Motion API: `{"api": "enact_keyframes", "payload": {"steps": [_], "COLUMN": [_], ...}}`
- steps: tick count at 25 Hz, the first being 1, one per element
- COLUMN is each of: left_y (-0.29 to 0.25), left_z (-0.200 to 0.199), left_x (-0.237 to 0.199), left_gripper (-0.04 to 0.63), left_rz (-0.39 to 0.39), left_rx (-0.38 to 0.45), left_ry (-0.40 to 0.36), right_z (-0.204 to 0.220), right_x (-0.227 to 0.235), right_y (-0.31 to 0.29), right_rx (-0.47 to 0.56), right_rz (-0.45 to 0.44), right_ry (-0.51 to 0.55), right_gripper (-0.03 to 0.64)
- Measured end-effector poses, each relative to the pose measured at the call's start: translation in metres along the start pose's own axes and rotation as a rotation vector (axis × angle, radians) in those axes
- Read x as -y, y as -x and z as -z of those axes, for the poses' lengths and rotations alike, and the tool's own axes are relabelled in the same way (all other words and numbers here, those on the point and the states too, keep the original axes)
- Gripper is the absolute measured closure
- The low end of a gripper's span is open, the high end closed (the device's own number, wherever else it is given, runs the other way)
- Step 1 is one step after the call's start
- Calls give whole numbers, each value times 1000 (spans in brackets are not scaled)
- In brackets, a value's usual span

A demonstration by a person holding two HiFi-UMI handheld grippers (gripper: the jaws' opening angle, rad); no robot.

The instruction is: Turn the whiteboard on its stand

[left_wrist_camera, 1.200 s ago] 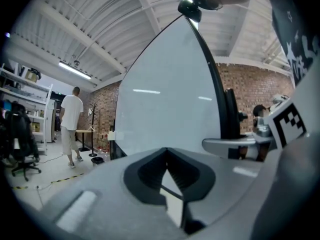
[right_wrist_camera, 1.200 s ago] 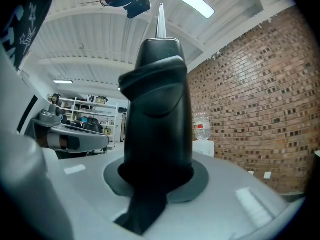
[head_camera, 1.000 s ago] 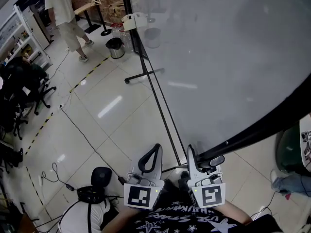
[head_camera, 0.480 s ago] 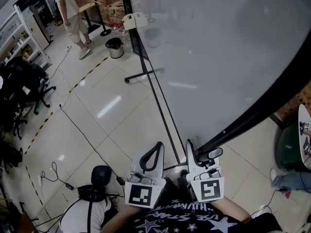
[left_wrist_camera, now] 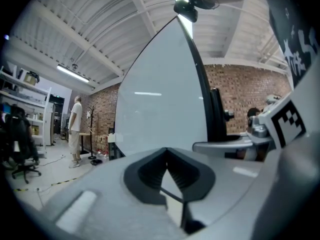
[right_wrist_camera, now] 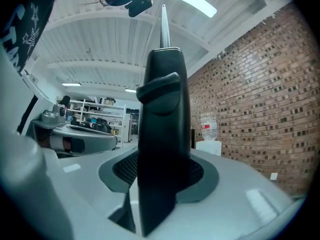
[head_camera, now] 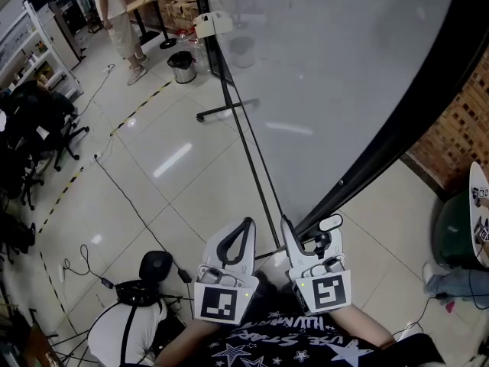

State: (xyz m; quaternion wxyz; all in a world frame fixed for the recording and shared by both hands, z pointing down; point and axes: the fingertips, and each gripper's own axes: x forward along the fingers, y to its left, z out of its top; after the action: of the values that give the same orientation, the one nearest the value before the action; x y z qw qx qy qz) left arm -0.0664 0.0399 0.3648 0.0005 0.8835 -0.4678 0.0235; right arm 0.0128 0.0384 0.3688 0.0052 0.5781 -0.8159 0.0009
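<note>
The large whiteboard (head_camera: 344,75) hangs tilted on its black stand (head_camera: 248,151), and its black frame edge (head_camera: 397,128) runs steeply from upper right down to my grippers. The lower corner of that frame (right_wrist_camera: 162,134) stands between the jaws of my right gripper (head_camera: 309,228). Those jaws are opening, with a little room showing beside the frame. My left gripper (head_camera: 246,224) is shut with nothing in it, just left of the stand's post. In the left gripper view the board face (left_wrist_camera: 160,114) rises ahead.
The stand's foot with a caster (head_camera: 225,113) reaches out over the tiled floor. A person (head_camera: 118,6) stands at the far left by a bin (head_camera: 182,66). Office chairs (head_camera: 38,128), floor cables (head_camera: 122,197) and a brick wall (head_camera: 458,128) surround the area.
The board's lower edge has swung from nearly level to steep. My right gripper followed it slightly up and left, and its jaws have spread. The person at the back walked further off.
</note>
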Motion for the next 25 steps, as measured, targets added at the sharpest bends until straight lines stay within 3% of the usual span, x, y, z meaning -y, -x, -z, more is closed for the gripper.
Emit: {"api": "enact_keyframes", "payload": {"steps": [7, 17, 19, 21, 25], "left_y": [16, 29, 31, 33, 39], "left_z": [0, 3, 4, 6, 7], "left_x": [0, 10, 12, 16, 15], "left_gripper": [591, 591, 591, 591, 591], "left_rz": [-90, -106, -105, -107, -131], "left_rx": [7, -2, -4, -9, -11], "left_ry": [5, 0, -1, 1, 2], "right_z": [-3, -5, -4, 2, 4], "right_x": [1, -2, -8, -19, -38], "right_y": [12, 46, 54, 60, 50], "right_rx": [11, 11, 8, -13, -14], "right_rz": [-36, -31, -45, -93, -172], "right_ry": [-33, -39, -40, -35, -36], "right_gripper": [414, 402, 438, 528, 569]}}
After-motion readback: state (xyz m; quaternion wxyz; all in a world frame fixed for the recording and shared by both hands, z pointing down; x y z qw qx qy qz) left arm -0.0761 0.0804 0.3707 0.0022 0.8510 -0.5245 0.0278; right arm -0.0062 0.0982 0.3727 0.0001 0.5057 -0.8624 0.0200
